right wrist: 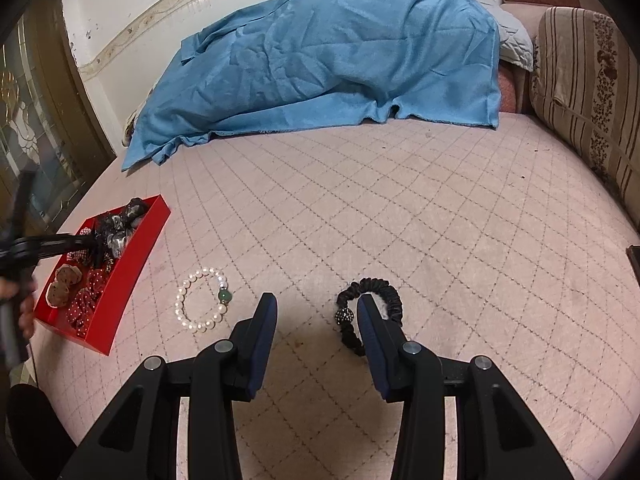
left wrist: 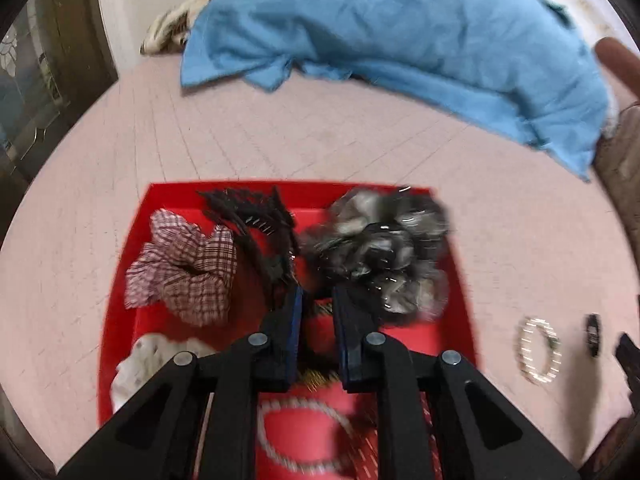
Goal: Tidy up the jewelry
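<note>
**Left tongs nearly closed over the red tray, right tongs parted above the black scrunchie**

A red tray [left wrist: 132, 240] sits on the pink quilted bed cover [right wrist: 400, 200], toward the left side of the scene. Inside it, at the far end, lie a plaid scrunchie [left wrist: 184, 268] on the left, a black lace piece [left wrist: 256, 216] in the middle and a grey, shiny scrunchie [left wrist: 380, 248] on the right. Nearer in the tray there is a cream fabric piece [left wrist: 140, 364] against the left wall and a ring of pale beads [left wrist: 304, 436] close under the tool.

The left gripper [left wrist: 316, 300] hangs over the tray, pointing steeply down, its jaws drawn nearly together with only a narrow gap between the blue pads. The picture is blurred, and I cannot tell whether the dark strands at the tips are pinched or merely lie beneath them.

Outside the tray, just to its right on the cover, lies a pearl bracelet [right wrist: 202, 306] with a green bead. Further right is a black scrunchie [right wrist: 372, 292] with a sparkly ball. The right gripper [right wrist: 316, 304] hovers over it with its jaws apart; the right finger covers part of the loop, and nothing is clamped.

At the far side a blue cloth [right wrist: 320, 60] is heaped up, and a striped cushion [right wrist: 580, 92] stands at the far right.
</note>
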`<state>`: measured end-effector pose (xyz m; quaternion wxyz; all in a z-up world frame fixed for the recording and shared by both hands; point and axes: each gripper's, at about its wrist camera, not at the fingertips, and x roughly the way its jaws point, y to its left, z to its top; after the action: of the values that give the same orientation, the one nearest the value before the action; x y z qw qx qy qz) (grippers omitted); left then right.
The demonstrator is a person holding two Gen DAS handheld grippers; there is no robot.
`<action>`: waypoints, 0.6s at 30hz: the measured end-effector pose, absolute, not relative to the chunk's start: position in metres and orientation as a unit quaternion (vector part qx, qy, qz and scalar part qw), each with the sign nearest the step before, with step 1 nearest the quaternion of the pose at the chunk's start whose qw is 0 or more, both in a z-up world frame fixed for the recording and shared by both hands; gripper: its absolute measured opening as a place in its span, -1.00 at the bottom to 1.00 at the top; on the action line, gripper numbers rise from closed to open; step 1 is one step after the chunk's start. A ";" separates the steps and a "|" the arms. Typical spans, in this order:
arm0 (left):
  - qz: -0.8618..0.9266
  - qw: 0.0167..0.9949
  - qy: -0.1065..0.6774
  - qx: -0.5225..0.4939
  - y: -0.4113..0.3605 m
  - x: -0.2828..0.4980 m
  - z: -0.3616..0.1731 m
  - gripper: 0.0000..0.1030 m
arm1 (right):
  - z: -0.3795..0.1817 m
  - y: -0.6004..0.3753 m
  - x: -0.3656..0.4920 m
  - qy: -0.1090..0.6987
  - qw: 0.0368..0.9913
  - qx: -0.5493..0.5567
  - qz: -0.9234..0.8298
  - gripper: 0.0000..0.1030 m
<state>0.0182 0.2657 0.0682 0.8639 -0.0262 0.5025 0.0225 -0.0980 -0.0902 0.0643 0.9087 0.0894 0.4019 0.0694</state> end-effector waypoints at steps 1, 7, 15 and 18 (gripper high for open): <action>0.031 0.856 0.516 -0.020 0.266 0.024 0.060 -0.71 | 0.064 -0.091 -0.098 0.402 0.909 0.089 0.069 -0.13; 0.044 0.849 0.527 -0.010 0.268 0.010 0.056 -0.71 | 0.060 -0.096 -0.096 0.404 0.907 0.096 0.067 -0.13; -0.045 0.893 0.444 -0.058 0.224 -0.053 0.132 -0.04 | 0.061 -0.121 -0.097 0.403 0.907 0.108 0.047 -0.03; -0.094 0.894 0.436 -0.053 0.185 -0.061 0.134 0.12 | 0.051 -0.136 -0.094 0.418 0.900 0.117 0.032 -0.01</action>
<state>-0.0607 0.1849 0.1344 0.8936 -0.0530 0.4359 -0.0935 -0.0944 -0.1357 0.0512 0.9005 0.1170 0.4176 0.0321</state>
